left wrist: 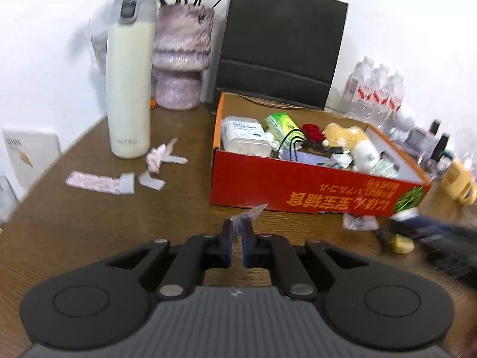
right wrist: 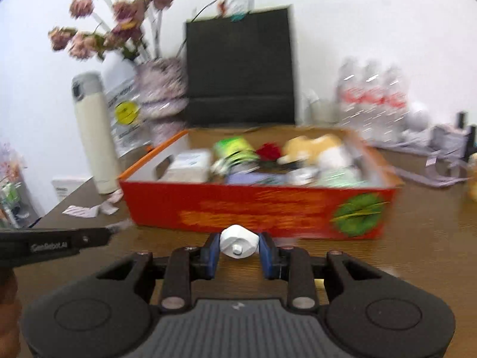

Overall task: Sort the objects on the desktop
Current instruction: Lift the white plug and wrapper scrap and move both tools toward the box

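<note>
Near side of red box [right wrist: 256,208] | L gripper [left wrist: 237,232] pinched tight on wrapper scrap [left wrist: 250,212] | R gripper [right wrist: 238,246] squeezes white tube [right wrist: 238,240] | step: carry to box | next: lift over wall, drop in

Wooden table [left wrist: 89,232]: red box [left wrist: 298,188], perhaps wrappers [left wrist: 100,182].

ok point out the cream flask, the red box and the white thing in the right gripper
cream flask [left wrist: 128,89], left wrist view, mid body
red box [right wrist: 238,208], right wrist view, front wall
white thing [right wrist: 238,241], right wrist view, its middle
</note>
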{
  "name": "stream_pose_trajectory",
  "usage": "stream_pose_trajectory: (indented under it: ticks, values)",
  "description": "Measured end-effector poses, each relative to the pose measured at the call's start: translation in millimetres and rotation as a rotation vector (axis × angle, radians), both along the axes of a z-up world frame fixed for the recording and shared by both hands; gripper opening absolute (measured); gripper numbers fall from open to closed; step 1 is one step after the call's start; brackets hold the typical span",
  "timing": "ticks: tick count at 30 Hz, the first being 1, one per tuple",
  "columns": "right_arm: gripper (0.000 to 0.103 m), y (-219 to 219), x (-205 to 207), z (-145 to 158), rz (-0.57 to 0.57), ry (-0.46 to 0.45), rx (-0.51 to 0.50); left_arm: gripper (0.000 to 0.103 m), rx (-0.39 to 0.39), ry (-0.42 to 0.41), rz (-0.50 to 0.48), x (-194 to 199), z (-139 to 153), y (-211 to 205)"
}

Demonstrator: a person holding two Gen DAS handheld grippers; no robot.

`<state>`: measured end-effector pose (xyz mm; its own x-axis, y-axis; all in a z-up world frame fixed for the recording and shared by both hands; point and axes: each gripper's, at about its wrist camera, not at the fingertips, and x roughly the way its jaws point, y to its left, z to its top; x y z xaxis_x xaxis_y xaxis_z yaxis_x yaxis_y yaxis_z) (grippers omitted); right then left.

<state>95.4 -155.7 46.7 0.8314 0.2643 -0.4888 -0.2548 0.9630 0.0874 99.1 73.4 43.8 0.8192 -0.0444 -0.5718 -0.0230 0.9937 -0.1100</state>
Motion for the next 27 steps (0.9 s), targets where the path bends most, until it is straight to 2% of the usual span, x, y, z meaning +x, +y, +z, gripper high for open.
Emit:
stream_pose_trajectory:
  ticks: [4,6,13,18,20,23,27]
  values:
    - [0.027,-52,-24,20,-0.092,-0.013,-0.003,0.007,-0.058,-0.024,0.019,-27,15,-4]
    - [0.027,-70,-40,26,-0.109,-0.019,0.004,0.007,-0.042,-0.047,0.014,-46,23,-14]
    - [0.027,-64,-97,39,0.034,-0.1,-0.023,0.007,0.009,-0.159,0.005,-116,51,-51]
    - [0.027,-61,-133,54,0.091,-0.159,0.012,0.007,0.036,-0.225,0.01,-163,57,-68]
    - [0.027,-63,-146,54,0.099,-0.164,0.029,0.007,0.023,-0.225,-0.005,-182,52,-76]
    - [0.027,-67,-170,45,0.116,-0.155,0.057,0.007,-0.007,-0.172,-0.029,-202,38,-82]
    - [0.027,-70,-209,30,0.131,-0.17,0.021,0.007,-0.007,-0.136,-0.037,-233,23,-91]
